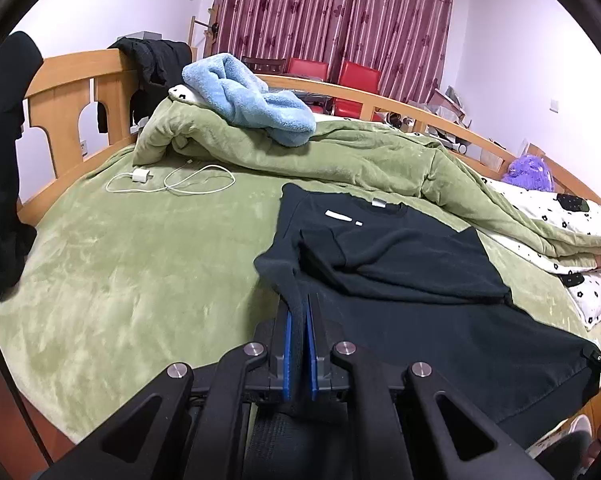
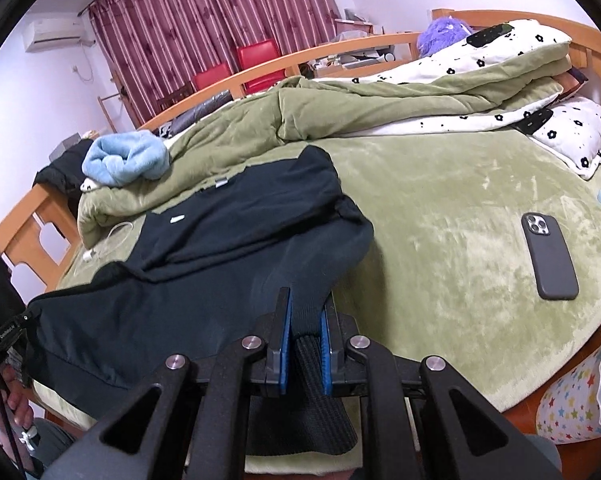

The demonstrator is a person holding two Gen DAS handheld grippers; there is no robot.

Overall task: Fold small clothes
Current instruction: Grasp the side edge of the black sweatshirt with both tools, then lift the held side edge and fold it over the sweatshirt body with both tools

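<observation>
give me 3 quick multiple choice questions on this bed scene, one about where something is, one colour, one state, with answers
1. Where does the phone lie?
A. on the green bed cover
B. on the red chairs
C. on the dark sweatshirt

2. What colour is the fluffy garment on the rolled quilt?
A. red
B. light blue
C. white

3. What is the left gripper doing?
A. hanging open
B. shut on the charger cable
C. shut on the dark sweatshirt

Answers: 1 A, the phone rests flat on the green bed cover, right of the sweatshirt. 2 B, it is pale blue. 3 C, dark fabric is pinched between its blue pads.
</observation>
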